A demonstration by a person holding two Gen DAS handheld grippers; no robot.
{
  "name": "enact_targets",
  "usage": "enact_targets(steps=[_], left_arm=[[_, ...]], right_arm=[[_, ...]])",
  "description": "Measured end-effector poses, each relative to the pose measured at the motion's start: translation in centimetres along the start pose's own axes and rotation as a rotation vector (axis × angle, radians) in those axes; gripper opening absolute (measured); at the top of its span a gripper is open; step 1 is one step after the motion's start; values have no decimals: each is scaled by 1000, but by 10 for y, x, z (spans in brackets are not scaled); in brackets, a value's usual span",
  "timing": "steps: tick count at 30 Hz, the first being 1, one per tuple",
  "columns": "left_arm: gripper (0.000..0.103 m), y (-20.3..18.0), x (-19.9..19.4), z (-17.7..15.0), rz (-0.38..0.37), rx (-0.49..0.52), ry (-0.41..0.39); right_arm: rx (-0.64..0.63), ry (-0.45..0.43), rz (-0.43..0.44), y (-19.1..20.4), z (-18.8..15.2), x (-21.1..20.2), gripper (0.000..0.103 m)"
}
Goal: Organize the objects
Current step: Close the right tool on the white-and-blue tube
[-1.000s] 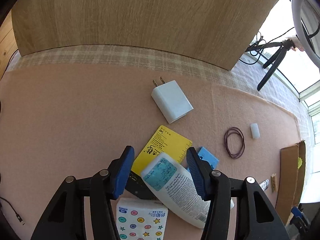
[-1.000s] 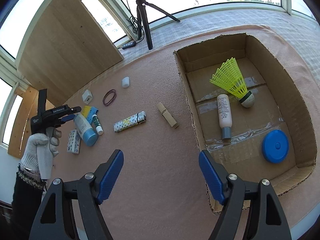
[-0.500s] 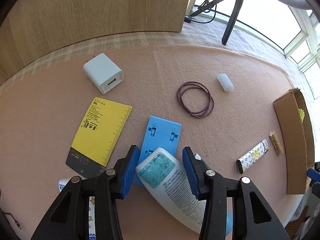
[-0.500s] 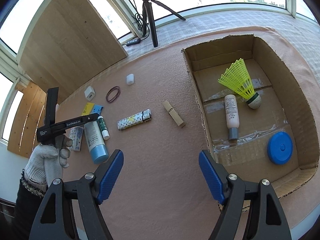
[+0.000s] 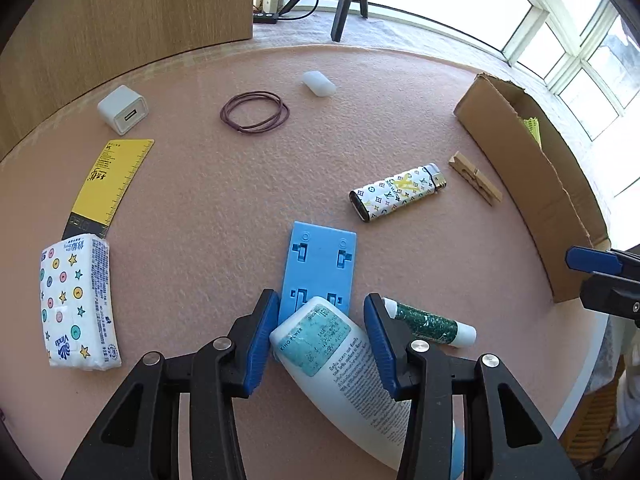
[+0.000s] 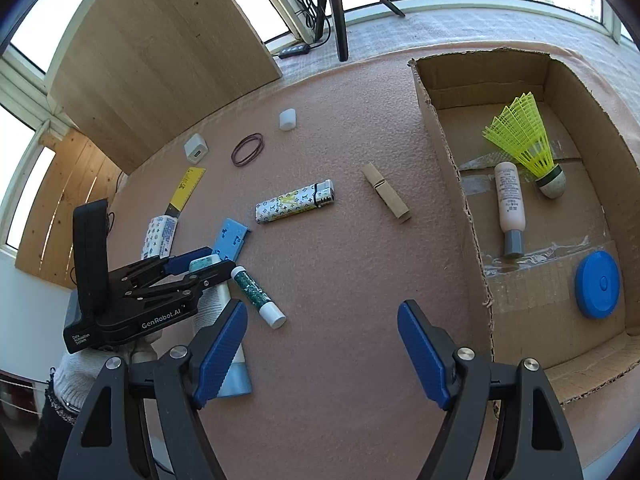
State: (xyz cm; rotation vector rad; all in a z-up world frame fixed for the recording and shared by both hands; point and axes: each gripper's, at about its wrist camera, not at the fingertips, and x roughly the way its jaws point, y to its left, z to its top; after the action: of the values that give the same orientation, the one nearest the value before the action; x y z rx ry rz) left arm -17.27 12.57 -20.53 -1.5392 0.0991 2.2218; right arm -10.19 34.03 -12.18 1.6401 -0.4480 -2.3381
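Note:
My left gripper (image 5: pixel 321 308) is shut on a white bottle (image 5: pixel 332 356) with a teal label and a blue cap. It holds the bottle slanted over the near end of a blue plastic plate (image 5: pixel 320 264), beside a green lip balm stick (image 5: pixel 428 322). In the right wrist view a gloved hand carries the left gripper (image 6: pixel 200 264) at the left. My right gripper (image 6: pixel 322 312) hangs open over bare pink mat, nothing between its fingers, just left of the cardboard box (image 6: pixel 444 152). Inside the box lie a yellow shuttlecock (image 6: pixel 520 136), a pale tube (image 6: pixel 509 204) and a blue disc (image 6: pixel 598 284).
On the mat lie a patterned lighter (image 5: pixel 396 194), a wooden clothespin (image 5: pixel 474 178), a tissue pack (image 5: pixel 76 304), a yellow ruler (image 5: pixel 112 184), a white charger (image 5: pixel 122 110), brown hair ties (image 5: pixel 254 112) and a small white cap (image 5: pixel 319 84). A wooden panel and a tripod stand behind.
My left gripper has carried the bottle rightward, from over the yellow ruler to over the blue plate, rolling as it went. The right gripper has drifted slightly and stays open.

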Motion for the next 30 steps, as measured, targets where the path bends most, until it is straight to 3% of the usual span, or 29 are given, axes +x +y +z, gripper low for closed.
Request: enact_targets(steps=[9,15,24,25,27,30], left_arm=[[63,27,-33,-31,52,-137,-67],[63,36,-47,-57,-13,-197,-63],[63,21,-55,-87,-70,-175,-40],[63,21,-56,-89,-73,-177,-40],[63,22,-58,-93,-76,-181,-42],[63,27,-63,-97,-70,-183,-45]], right_arm=[[-65,63,39,24,-19,21,74],[-115,129,77,46,-28,43,74],[-140,211,137,71,-30,73,74],[-142,215,140,73,-31,75,73],[-149,229,144,77,-31,79,60],[-155,251,139,83,-33,86,55]])
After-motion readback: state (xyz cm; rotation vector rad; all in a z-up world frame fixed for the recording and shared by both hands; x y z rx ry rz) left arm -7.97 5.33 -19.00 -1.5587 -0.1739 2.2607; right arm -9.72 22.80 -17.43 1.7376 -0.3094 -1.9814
